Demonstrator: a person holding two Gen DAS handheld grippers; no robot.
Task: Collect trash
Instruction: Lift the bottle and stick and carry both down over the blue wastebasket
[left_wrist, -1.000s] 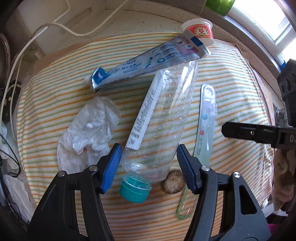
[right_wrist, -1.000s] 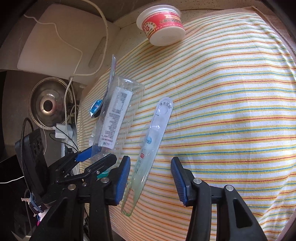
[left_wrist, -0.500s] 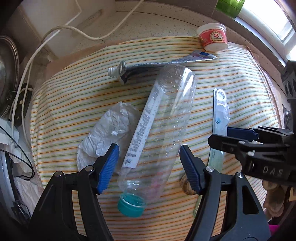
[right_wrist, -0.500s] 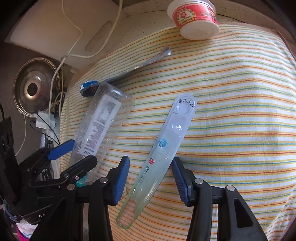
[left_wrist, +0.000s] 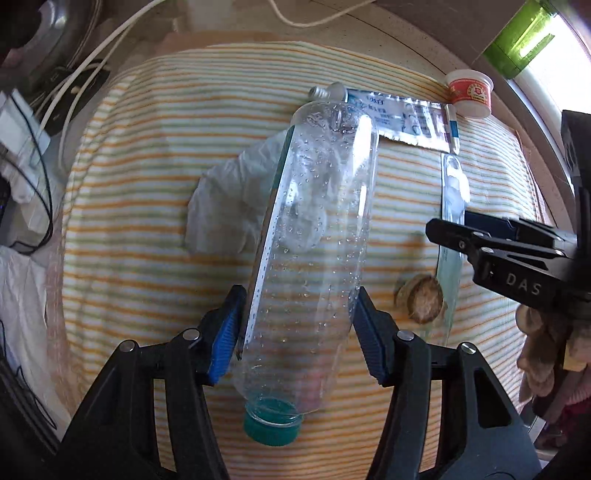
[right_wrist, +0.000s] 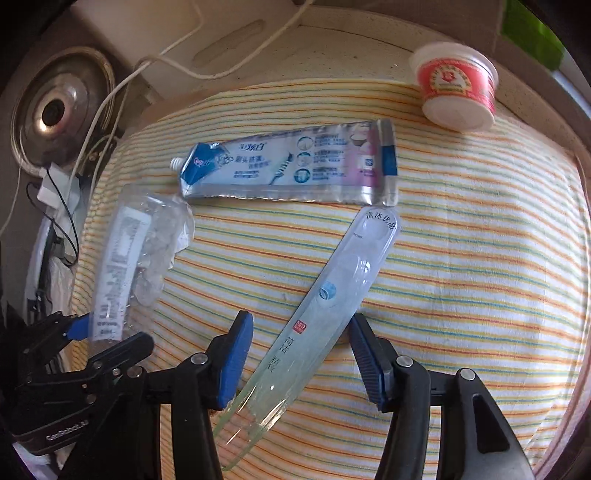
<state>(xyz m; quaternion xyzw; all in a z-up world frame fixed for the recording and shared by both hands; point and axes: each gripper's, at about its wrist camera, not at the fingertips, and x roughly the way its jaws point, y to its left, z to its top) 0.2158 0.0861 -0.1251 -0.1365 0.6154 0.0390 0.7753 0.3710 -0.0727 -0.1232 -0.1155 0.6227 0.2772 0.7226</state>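
Left gripper (left_wrist: 295, 328): both blue pads press the sides of the clear plastic bottle (left_wrist: 317, 236), so it is clamped on it; "GenRobot.AI" reads on its body in the right wrist view.
Bottle: green cap (left_wrist: 271, 428) toward the camera, water droplets inside, a white label strip along its left side with print too small to read; it appears lifted off the cloth.
Right gripper (right_wrist: 301, 354): jaws apart, straddling the clear toothbrush case (right_wrist: 325, 306); the right pad is at the case's edge, the left pad stands clear. "DAS" shows on its arm in the left wrist view.
Toothbrush case: lies diagonally on the striped cloth (right_wrist: 480, 258); Chinese print "清沐优品" at its rounded top, "简洁" lower down, a small red square mark between.
Toothpaste tube (right_wrist: 291, 166): flattened, cap off, blue and silver with Chinese text, beyond the case.
Red-and-white cup (right_wrist: 456, 85): at the cloth's far edge, red crest label, wording unreadable.
Crumpled plastic (left_wrist: 229, 206): behind the bottle.
Brown round scrap (left_wrist: 421, 299): beside the case.
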